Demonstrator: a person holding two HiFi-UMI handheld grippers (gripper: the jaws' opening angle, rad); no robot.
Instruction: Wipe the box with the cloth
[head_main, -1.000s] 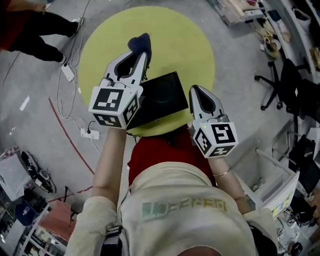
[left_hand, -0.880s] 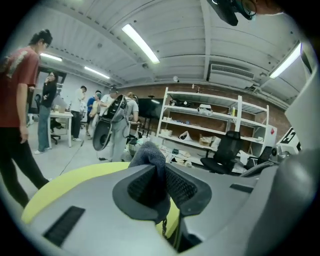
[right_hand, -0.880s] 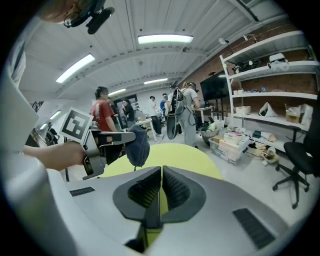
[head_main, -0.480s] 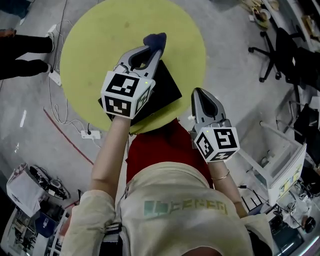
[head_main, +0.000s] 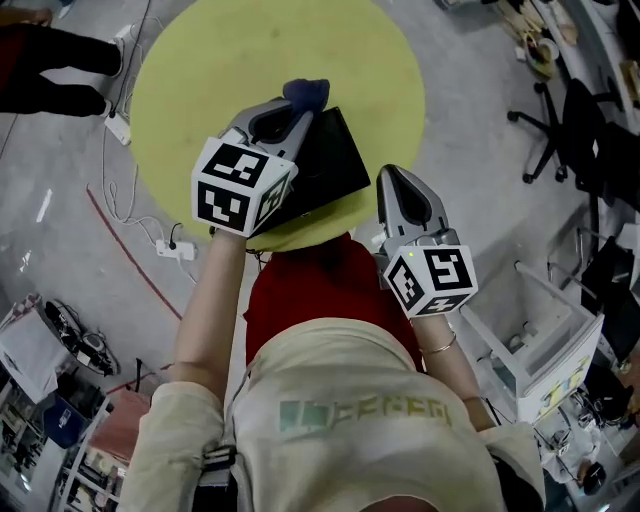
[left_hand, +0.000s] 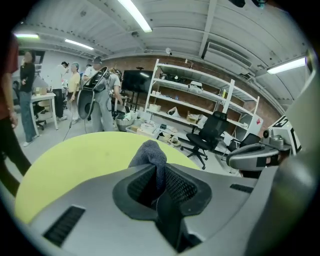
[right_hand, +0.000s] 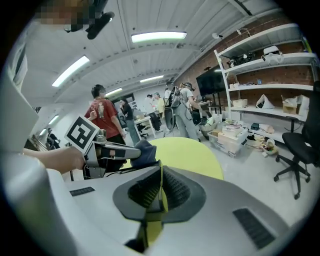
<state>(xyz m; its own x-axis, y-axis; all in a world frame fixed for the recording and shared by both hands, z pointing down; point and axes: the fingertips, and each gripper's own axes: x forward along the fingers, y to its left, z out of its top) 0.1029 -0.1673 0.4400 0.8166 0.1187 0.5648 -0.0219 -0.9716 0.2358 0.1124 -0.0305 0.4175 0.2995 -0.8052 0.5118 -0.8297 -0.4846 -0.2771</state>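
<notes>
A black box lies near the front edge of the round yellow table. My left gripper hovers over the box's left part and is shut on a dark blue cloth, which bulges out past the tips at the box's far corner. In the left gripper view the cloth is pinched between the jaws of that gripper. My right gripper hangs off the table's edge, right of the box, jaws shut on nothing. The right gripper view shows the left gripper and cloth.
A power strip with cables lies on the floor at left, and a person's legs stand at top left. An office chair and a white bin are at right. Shelves and several people stand beyond the table.
My left gripper has carried the cloth from the box's left side to over its left part. The right gripper has stayed beside the table's edge.
</notes>
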